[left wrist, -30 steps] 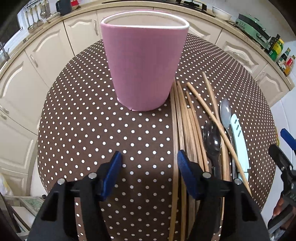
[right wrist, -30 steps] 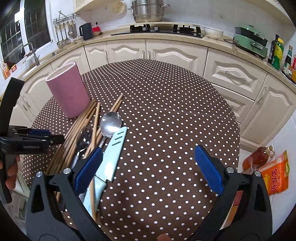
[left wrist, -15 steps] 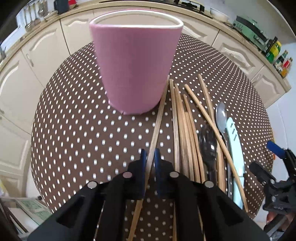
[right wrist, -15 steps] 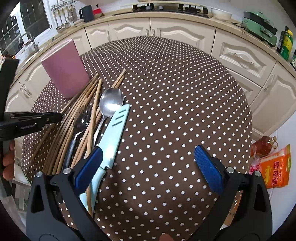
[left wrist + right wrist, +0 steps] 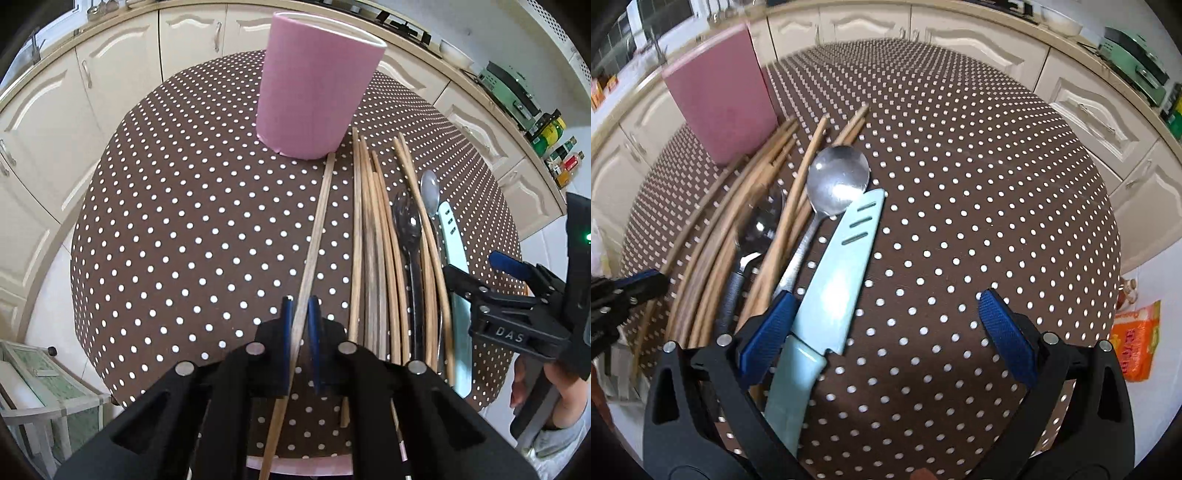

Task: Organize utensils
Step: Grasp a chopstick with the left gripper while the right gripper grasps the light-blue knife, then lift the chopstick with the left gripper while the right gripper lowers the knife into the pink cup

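Observation:
A pink cup (image 5: 314, 88) stands on the dotted table (image 5: 177, 229); it also shows in the right wrist view (image 5: 720, 96). My left gripper (image 5: 300, 314) is shut on one wooden chopstick (image 5: 317, 229), whose far tip lies by the cup's base. Several more chopsticks (image 5: 373, 236) lie to its right, with a dark spoon (image 5: 408, 225), a silver spoon (image 5: 836, 181) and a light-blue sheathed knife (image 5: 834, 273). My right gripper (image 5: 890, 325) is open low over the knife, its left finger beside the handle.
Cream kitchen cabinets (image 5: 122, 55) ring the round table. An orange packet (image 5: 1134, 339) lies on the floor at the right. A glass-topped stand (image 5: 44, 380) is beyond the table's near left edge. My right gripper also shows at the right in the left wrist view (image 5: 517, 295).
My left gripper closed on a chopstick and pulled it left, away from the bundle. My right gripper moved forward and down over the knife, staying open.

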Tool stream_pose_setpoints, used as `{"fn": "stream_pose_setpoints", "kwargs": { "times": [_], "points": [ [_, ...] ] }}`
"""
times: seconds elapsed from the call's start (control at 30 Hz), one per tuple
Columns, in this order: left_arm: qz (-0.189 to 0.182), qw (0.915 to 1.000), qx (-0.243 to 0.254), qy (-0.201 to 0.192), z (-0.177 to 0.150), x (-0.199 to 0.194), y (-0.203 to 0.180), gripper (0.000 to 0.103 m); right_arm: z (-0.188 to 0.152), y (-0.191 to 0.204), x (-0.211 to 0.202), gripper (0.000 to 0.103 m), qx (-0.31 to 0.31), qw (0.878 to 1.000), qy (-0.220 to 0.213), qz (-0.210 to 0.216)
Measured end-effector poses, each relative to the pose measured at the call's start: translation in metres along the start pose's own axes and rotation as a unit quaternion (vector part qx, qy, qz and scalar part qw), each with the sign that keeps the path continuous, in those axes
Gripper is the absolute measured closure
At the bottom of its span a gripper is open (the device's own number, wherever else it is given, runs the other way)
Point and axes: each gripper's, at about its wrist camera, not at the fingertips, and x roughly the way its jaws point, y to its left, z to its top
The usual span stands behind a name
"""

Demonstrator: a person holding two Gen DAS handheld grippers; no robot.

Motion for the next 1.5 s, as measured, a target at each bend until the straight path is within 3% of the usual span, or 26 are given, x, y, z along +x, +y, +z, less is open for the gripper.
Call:
{"fn": "stream_pose_setpoints", "kwargs": {
  "times": [0.17, 0.37, 0.43, 0.53, 0.63, 0.77, 0.8, 1.07, 1.33, 1.5],
  "points": [
    [0.003, 0.9999, 0.002, 0.011, 0.003, 0.002, 0.013, 0.092, 0.015, -0.003, 0.005, 0.011, -0.043, 0.998, 0.038, 0.016],
    [0.025, 0.9983, 0.032, 0.042, 0.036, 0.018, 0.002, 0.091, 0.049, -0.023, 0.004, 0.042, -0.07, 0.994, 0.085, 0.028],
    [0.034, 0.9969, 0.044, 0.056, 0.046, 0.023, -0.004, 0.091, 0.058, -0.031, 0.004, 0.061, -0.067, 0.993, 0.097, 0.033],
    [0.041, 0.9949, 0.059, 0.071, 0.064, 0.033, -0.021, 0.086, 0.071, -0.052, 0.004, 0.07, -0.055, 0.992, 0.104, 0.048],
    [0.054, 0.9943, 0.074, 0.054, 0.066, 0.036, -0.031, 0.094, 0.084, -0.076, -0.002, 0.076, -0.042, 0.993, 0.092, 0.064],
    [0.021, 0.9978, 0.052, 0.036, 0.061, 0.034, -0.032, 0.095, 0.082, -0.095, -0.007, 0.077, -0.024, 0.994, 0.068, 0.088],
    [0.02, 0.998, 0.051, 0.031, 0.046, 0.026, -0.02, 0.095, 0.082, -0.098, -0.008, 0.077, -0.023, 0.994, 0.063, 0.091],
    [0.008, 0.9967, 0.063, -0.051, 0.013, -0.011, -0.03, 0.097, 0.085, -0.12, -0.042, 0.077, -0.015, 0.991, -0.026, 0.129],
    [-0.007, 0.9878, 0.062, -0.143, -0.024, -0.057, -0.025, 0.097, 0.089, -0.119, -0.086, 0.077, -0.009, 0.983, -0.087, 0.161],
    [-0.044, 0.9765, 0.07, -0.199, -0.03, -0.079, -0.023, 0.097, 0.099, -0.126, -0.098, 0.077, 0.011, 0.977, -0.116, 0.176]
  ]
}}
